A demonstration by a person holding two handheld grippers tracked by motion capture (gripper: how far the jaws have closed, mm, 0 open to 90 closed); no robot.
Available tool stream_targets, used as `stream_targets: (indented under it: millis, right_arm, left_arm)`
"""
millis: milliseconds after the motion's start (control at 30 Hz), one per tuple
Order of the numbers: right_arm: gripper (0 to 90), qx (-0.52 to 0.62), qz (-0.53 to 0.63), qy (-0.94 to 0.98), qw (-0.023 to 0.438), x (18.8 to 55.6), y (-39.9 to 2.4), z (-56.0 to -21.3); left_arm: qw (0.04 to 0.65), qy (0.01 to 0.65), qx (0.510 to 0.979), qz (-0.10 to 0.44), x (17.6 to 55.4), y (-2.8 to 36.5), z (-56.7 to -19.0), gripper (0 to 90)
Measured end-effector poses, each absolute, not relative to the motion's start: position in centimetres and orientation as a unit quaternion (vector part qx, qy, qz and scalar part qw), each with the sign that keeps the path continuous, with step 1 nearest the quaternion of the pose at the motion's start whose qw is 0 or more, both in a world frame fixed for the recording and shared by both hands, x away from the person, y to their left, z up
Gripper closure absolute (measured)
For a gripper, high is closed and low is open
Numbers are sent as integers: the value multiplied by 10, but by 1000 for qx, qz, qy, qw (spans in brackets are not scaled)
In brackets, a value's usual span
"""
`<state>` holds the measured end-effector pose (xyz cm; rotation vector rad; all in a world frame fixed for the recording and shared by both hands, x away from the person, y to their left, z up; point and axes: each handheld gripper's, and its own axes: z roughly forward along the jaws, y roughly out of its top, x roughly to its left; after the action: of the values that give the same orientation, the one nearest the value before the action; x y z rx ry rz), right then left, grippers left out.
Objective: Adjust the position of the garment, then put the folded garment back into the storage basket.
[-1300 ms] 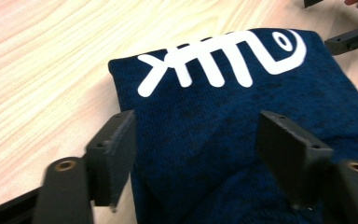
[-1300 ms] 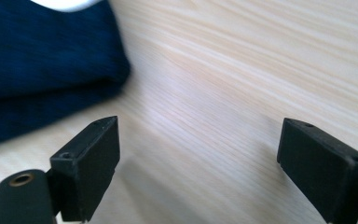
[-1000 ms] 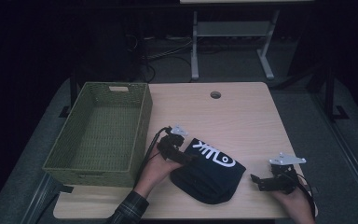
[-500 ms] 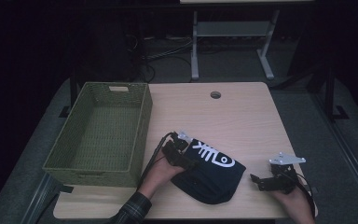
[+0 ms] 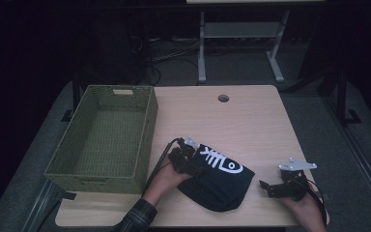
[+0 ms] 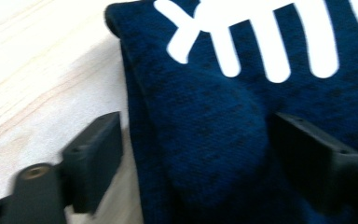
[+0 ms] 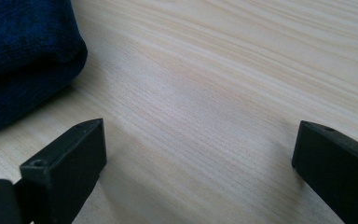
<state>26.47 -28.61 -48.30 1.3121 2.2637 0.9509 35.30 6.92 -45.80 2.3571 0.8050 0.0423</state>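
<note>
navy cloth (image 5: pixel 220 181): folded, white fishbone print | left gripper (image 6: pixel 193 154): jaws closing, straddling fold, unclamped | right gripper (image 7: pixel 198 154): released

A pale wooden desk (image 5: pixel 251 121) fills the frame's middle; a green woven basket (image 5: pixel 104 137) lies at its left, a folded dark cloth (image 5: pixel 220 181) lower centre.

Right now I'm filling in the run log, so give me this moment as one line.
left tongs: open, closing astride folded navy cloth | right tongs: open over bare table | basket: left of cloth
</note>
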Motion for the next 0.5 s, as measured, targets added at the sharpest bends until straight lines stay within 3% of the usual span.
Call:
stream_targets:
  millis: [233,500]
  right_arm:
    - [27,464,336,800,178,265,-286,-483]
    - [27,464,336,800,178,265,-286,-483]
  left_arm:
    - [319,302,898,-6,352,69,-455,438]
    - [316,303,898,-30,355,70,-454,612]
